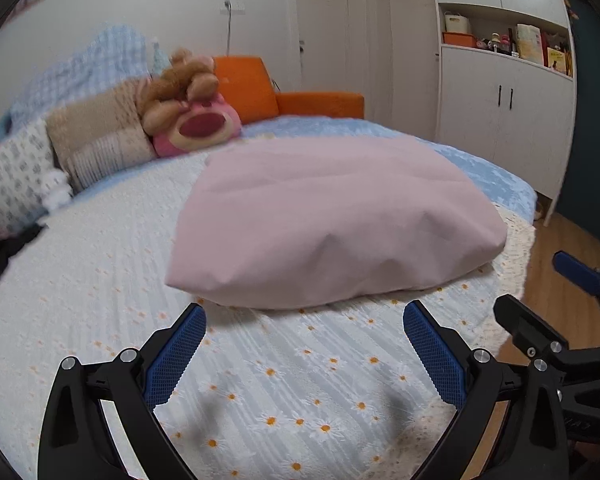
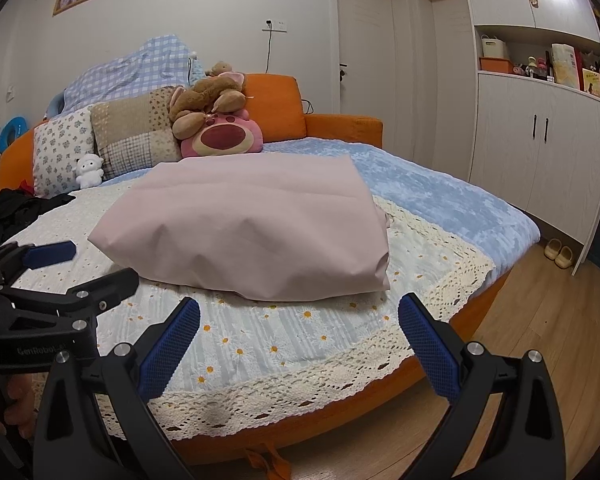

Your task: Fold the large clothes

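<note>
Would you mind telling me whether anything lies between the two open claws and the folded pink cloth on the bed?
Nothing visible does: only bare daisy-print bedspread separates the left claw and right claw from the folded pink cloth.

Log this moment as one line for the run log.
left gripper: open, empty | right gripper: open, empty | pink cloth: folded on bed, untouched

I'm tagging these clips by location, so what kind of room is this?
Most likely a bedroom in a home: a bed with patterned pillows and plush toys, plus a white built-in wardrobe.
</note>
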